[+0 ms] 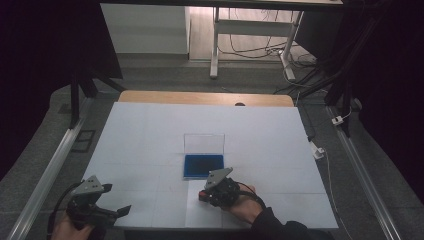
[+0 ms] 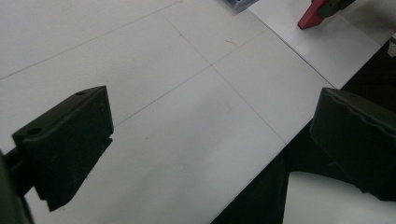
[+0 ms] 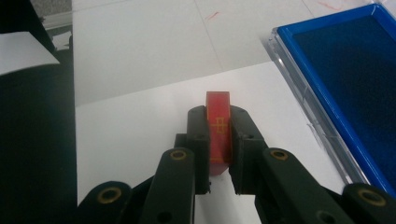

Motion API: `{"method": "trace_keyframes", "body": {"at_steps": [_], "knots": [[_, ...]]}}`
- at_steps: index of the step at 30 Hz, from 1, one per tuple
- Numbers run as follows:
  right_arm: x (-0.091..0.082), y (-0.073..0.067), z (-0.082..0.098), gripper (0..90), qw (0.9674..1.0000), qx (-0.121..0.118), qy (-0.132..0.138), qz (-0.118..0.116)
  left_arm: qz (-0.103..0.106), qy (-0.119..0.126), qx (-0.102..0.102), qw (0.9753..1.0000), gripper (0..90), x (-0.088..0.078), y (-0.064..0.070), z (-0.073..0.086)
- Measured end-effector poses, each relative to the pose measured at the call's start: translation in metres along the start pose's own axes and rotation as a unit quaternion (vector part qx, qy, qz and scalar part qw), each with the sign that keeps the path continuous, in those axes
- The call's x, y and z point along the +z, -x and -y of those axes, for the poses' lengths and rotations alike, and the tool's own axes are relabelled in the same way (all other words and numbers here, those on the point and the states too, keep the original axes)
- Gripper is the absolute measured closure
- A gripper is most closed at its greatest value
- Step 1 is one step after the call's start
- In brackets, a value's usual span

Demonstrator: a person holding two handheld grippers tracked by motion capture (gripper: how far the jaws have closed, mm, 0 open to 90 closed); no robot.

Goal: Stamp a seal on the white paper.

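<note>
White table covering point(image 1: 150, 140) lies under both my grippers; my right gripper point(image 3: 219, 135) clamps the red stamp point(image 3: 218, 128) upright between its jaws, ready to print on the paper sheet point(image 3: 140, 130) below, ink pad point(image 3: 355, 79) just beside; my left gripper point(image 2: 205, 140) hangs wide, empty, idle.

A small red block with yellow markings point(image 3: 218, 133) is showing bright between the black right tongs point(image 3: 219, 140). A flat tray with a deep blue pad and clear rim point(image 1: 203, 165) is lying on the white-covered table point(image 1: 150, 145), whose wooden edge is showing tan.
</note>
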State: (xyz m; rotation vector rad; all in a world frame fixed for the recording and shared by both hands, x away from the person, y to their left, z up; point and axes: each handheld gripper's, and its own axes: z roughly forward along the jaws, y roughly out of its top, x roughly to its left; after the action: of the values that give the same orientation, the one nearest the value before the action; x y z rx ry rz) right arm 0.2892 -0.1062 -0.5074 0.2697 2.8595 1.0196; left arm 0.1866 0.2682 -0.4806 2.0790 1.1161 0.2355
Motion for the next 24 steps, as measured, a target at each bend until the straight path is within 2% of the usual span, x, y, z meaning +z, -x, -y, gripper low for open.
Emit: {"method": "trace_keyframes", "body": {"at_steps": [9,14,19,20,22,24], "knots": [[0.0007,-0.0011,0.0007,80.6,0.9999,0.010,0.001,0.003,0.000,-0.001,0.001,1.0000,0.0,0.0004,0.0002,-0.0002],[0.0007,-0.0050,-0.0012,80.6,0.9998,0.010,-0.006,0.014,0.001,-0.003,0.001,1.0000,0.0,0.0007,0.0001,-0.0005],[0.0006,0.0046,0.0016,80.7,0.9990,0.043,0.002,-0.010,0.001,-0.002,0.000,1.0000,0.0,0.0007,-0.0001,-0.0004],[0.0006,0.0036,0.0012,80.6,0.9990,0.044,0.002,-0.009,0.001,-0.003,-0.001,1.0000,0.0,0.0007,-0.0002,-0.0004],[0.0003,0.0003,-0.0002,80.7,0.9996,0.029,-0.006,0.003,0.001,-0.003,-0.001,1.0000,0.0,0.0008,-0.0002,-0.0004],[0.0010,-0.0029,-0.0005,80.6,0.9997,0.022,-0.003,0.011,0.001,-0.004,0.000,1.0000,0.0,0.0009,0.0000,-0.0006]]}}
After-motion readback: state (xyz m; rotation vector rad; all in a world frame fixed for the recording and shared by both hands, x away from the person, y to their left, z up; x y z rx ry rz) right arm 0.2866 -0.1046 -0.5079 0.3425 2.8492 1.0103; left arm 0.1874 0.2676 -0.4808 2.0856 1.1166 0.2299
